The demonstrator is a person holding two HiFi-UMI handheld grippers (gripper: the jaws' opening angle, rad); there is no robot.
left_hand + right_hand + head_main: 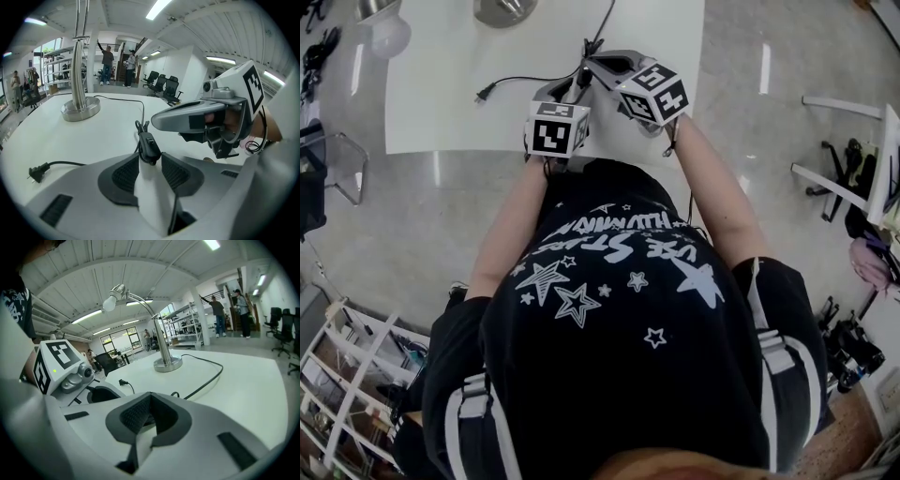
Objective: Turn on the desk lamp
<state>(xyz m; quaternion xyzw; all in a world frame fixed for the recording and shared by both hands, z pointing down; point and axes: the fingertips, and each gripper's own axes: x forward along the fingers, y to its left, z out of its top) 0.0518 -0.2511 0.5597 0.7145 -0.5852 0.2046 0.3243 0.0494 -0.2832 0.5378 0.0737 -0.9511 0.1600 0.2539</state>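
The left gripper has its jaws set fairly wide, and their pad tips clasp the sides of the inline switch on the black cord, button face up toward the camera. The right gripper is clenched, its tips meeting with nothing between them. Only the left gripper view shows the switch. It also shows the right gripper's closed beak hanging just above and to the right of the switch, not visibly touching it. In the right gripper view that gripper's own jaws hide the switch, leaving only a loop of cord past the tips. That view alone gives the desk lamp whole, with its curved neck and bulb. The left gripper view cuts the lamp off above its stem. The head view sets both grippers side by side over the near edge of the white table. The lamp stands well beyond the jaws at the table's far side, and the loose plug lies to the left of the left gripper.
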